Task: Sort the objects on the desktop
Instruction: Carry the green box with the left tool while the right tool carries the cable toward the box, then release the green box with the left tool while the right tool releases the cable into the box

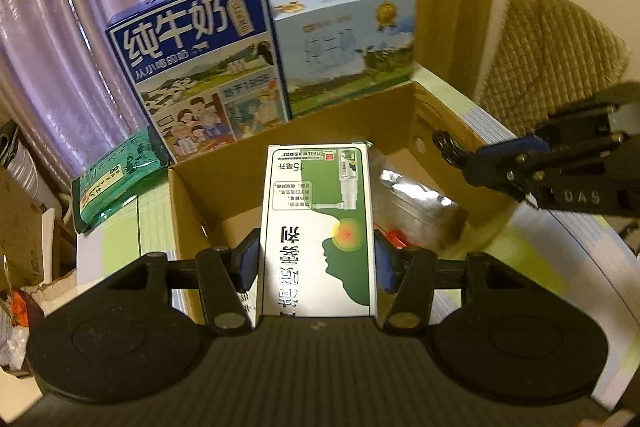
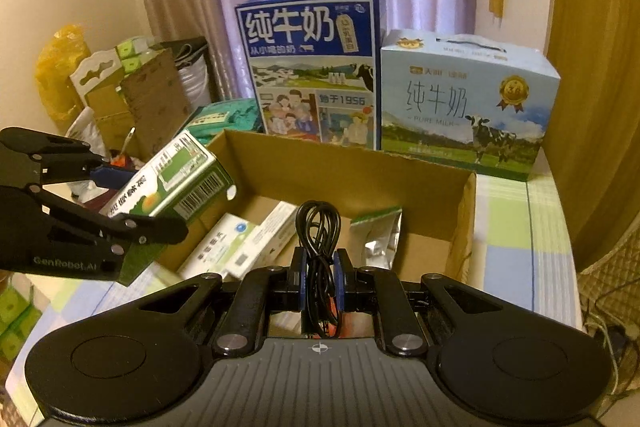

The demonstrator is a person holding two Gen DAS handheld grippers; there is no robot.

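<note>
1. The left gripper [image 1: 316,259] is clamped on a green-and-white throat spray box [image 1: 318,227], holding it above the near-left part of the open cardboard box [image 1: 224,163]; the right wrist view shows the same spray box [image 2: 168,179] in the air over the box's left wall, not yet released.
2. The right gripper [image 2: 320,279] pinches a coiled black cable [image 2: 318,227] between its blue pads, held over the box's near edge.
3. Already inside the cardboard box lie two white medicine boxes [image 2: 244,243] and a silver foil pouch [image 2: 378,235].
4. By my reading, sorting is well along: two items are poised for dropping.
5. A green packet [image 1: 116,183] on the checked tablecloth [image 2: 516,227] left of the box may remain; two milk cartons [image 2: 316,75] stand behind.
</note>
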